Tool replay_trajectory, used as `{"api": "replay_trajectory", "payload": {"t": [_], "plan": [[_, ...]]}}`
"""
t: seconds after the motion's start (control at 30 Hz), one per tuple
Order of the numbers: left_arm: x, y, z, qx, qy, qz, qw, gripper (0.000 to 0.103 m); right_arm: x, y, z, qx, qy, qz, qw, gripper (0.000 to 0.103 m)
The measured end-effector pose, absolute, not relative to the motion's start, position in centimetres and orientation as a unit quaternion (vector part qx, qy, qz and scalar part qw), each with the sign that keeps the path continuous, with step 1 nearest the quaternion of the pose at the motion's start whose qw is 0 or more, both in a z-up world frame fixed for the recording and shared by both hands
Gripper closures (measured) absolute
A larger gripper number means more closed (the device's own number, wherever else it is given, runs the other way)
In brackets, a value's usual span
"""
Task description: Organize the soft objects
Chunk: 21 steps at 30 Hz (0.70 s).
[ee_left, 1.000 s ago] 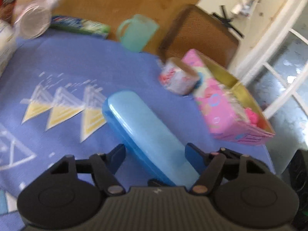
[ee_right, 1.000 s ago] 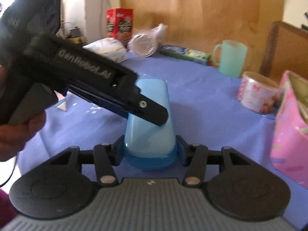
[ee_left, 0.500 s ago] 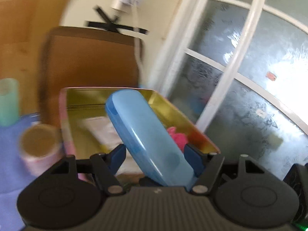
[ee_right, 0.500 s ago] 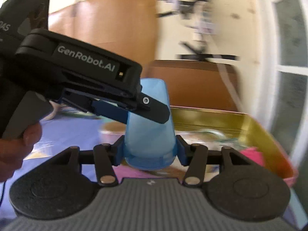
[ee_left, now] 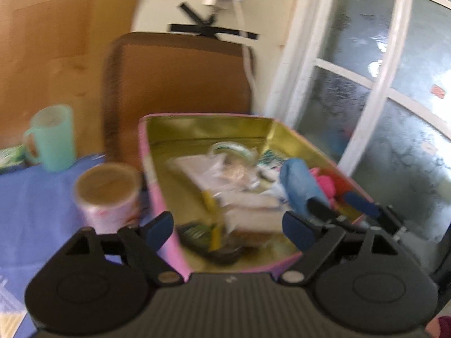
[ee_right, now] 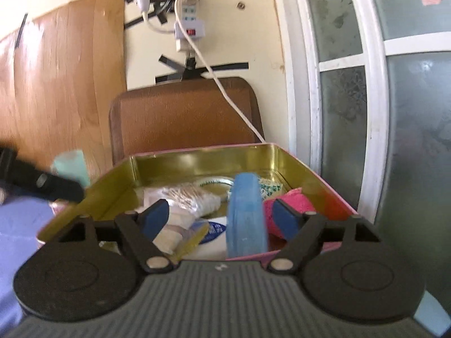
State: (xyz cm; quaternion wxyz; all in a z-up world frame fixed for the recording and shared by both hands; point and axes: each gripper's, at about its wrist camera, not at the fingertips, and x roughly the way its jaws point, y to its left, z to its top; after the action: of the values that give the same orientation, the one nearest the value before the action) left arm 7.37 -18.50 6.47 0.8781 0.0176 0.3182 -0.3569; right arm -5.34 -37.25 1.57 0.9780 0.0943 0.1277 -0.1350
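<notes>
The light blue case (ee_right: 245, 217) stands on its edge inside the pink tin with a gold inside (ee_right: 197, 149), among white packets and a pink soft piece (ee_right: 287, 203). My right gripper (ee_right: 221, 219) hangs over the tin's near edge. Its jaws are opening; the case is between them and neither pad presses on it. In the left wrist view the case (ee_left: 297, 184) rests at the right side of the tin (ee_left: 153, 177). My left gripper (ee_left: 228, 231) is over the near rim, its jaws opening with nothing between them.
A patterned roll (ee_left: 108, 194) and a teal mug (ee_left: 53, 138) stand on the blue cloth (ee_left: 33, 197) left of the tin. A brown chair back (ee_right: 183, 112) rises behind it. A window (ee_right: 408, 112) is on the right, and a power strip (ee_right: 187, 28) hangs on the wall.
Both grippers carried the blue case from the table over the tin, then widened and let it go. The case now rests in the tin.
</notes>
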Motion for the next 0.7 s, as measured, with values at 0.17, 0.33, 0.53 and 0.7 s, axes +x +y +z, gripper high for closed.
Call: {"api": "replay_trajectory", "payload": {"t": [0.17,0.33,0.53,0.7], "plan": [[5.9,-15.9,6.4,0.034,0.312,-0.313,0.896,0.009,-6.0,-36.4,2.5,0.127,0.115,-0.112,0.979,0.021],[4.7,-13.2,6.7,0.036,0.304,-0.285,0.908,0.005,-7.0,-34.0,3.9,0.133,0.111,-0.088,0.981,0.021],[3.3,-9.4,6.7,0.018,0.297,-0.255,0.920,0.002,-8.1,-32.2,4.4,0.195,0.124,-0.062,0.971,0.021],[1.7,-7.0,6.3,0.011,0.293,-0.243,0.925,0.000,-9.3,-31.0,4.7,0.224,0.132,-0.059,0.964,0.021]]}}
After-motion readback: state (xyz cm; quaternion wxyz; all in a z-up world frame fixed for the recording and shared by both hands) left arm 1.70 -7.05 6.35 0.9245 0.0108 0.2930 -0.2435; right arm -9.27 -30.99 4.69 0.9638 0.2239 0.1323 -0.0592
